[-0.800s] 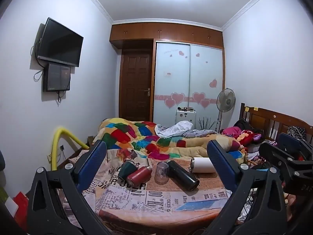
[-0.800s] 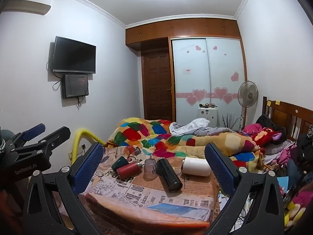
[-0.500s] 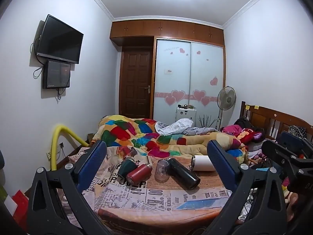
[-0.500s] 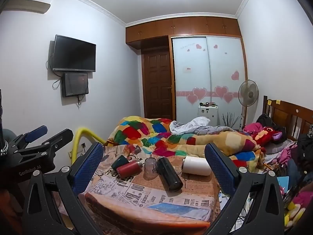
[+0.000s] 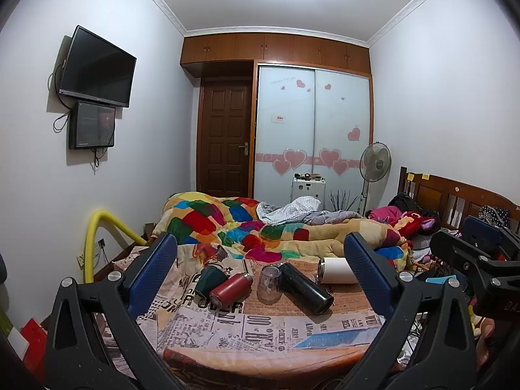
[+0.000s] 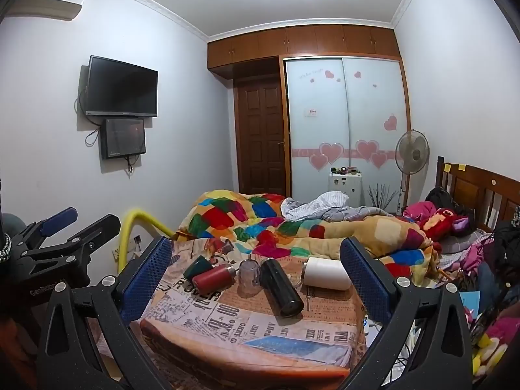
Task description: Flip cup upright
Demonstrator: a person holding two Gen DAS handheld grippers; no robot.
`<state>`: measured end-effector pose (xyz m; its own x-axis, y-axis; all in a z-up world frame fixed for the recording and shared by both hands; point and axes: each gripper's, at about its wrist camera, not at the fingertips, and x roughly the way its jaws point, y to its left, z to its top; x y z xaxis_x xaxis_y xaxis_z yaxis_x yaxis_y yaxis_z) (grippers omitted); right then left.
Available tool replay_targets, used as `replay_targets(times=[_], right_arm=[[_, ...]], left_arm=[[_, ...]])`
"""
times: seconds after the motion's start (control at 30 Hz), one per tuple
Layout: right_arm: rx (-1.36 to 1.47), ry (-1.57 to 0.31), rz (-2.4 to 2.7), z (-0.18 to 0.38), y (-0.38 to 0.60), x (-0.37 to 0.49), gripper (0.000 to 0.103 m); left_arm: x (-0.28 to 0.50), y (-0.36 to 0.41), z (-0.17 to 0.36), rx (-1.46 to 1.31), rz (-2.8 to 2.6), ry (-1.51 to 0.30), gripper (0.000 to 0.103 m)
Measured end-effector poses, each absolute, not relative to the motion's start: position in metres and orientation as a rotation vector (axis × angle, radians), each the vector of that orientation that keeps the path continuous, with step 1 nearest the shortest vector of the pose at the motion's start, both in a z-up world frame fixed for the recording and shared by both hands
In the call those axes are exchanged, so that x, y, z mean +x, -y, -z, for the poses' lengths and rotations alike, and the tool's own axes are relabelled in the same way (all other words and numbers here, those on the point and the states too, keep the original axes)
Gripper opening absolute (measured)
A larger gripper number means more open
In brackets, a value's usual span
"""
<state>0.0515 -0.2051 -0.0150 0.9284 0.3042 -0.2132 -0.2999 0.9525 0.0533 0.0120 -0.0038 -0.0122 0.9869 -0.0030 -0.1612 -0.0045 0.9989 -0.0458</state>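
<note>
A clear glass cup (image 5: 270, 283) stands upside down on the newspaper-print cloth of a small table (image 5: 260, 331); it also shows in the right wrist view (image 6: 249, 276). Around it lie a dark green cup (image 5: 209, 279), a red bottle (image 5: 230, 292), a black flask (image 5: 305, 287) and a white tumbler (image 5: 336, 270), all on their sides. My left gripper (image 5: 260, 273) is open and empty, held back from the table. My right gripper (image 6: 255, 274) is open and empty, also short of the table. Each gripper shows at the edge of the other's view.
A bed with a colourful patchwork quilt (image 5: 247, 224) lies just behind the table. A yellow padded bar (image 5: 97, 230) stands at the left wall. A wooden headboard (image 5: 455, 198) and piled clothes are at the right. A fan (image 5: 373, 165) stands by the wardrobe.
Both views have tilted up slightly and the table sits a little lower in frame. Both grippers stay open. Nothing on the table has moved.
</note>
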Motion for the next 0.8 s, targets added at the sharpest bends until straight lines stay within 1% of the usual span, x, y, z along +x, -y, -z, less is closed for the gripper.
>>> replay_targets(times=[0.8], right_arm=[[0.023,-0.220,-0.302,0.0223,0.2120,0.0587,0.103]], left_arm=[[0.0076,0.0005,0.0075,-0.045,0.014,-0.146,0.103]])
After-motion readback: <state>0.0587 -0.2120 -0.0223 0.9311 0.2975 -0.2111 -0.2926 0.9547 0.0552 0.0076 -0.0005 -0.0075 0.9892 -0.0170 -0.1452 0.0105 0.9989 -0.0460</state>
